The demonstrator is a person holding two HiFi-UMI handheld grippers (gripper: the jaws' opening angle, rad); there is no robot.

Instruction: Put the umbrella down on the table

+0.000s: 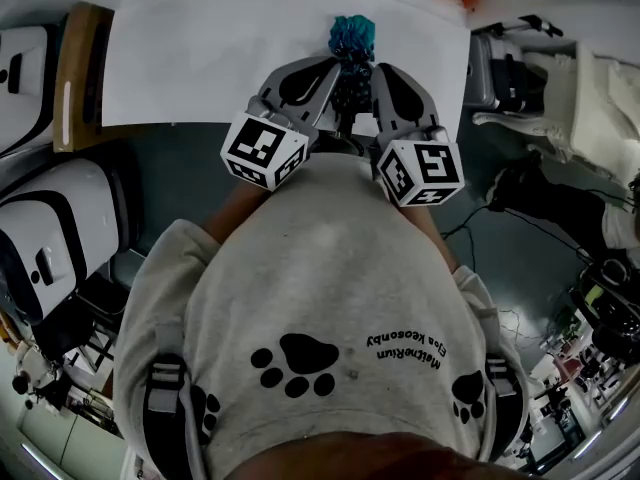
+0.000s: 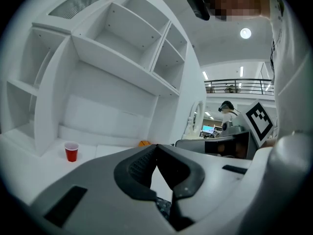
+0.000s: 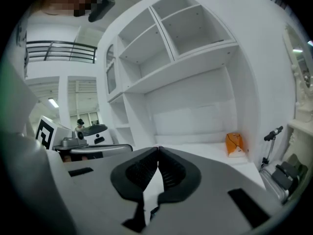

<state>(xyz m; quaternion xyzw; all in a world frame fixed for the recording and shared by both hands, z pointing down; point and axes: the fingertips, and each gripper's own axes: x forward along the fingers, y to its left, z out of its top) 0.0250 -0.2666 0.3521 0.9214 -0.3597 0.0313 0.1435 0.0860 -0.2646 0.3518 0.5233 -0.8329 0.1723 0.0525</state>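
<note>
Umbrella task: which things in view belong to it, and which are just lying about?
Belong to the job:
teal-topped dark patterned folded umbrella; white table; left gripper, shut; right gripper, shut.

Just lying about:
red plastic cup; orange packet; white shelf unit.

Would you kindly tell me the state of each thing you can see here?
left gripper: jaws shut, tips touching.
right gripper: jaws shut, tips touching.
umbrella: folded, between the two grippers; grip unclear.
red cup: upright.
shelf unit: visible compartments empty.
</note>
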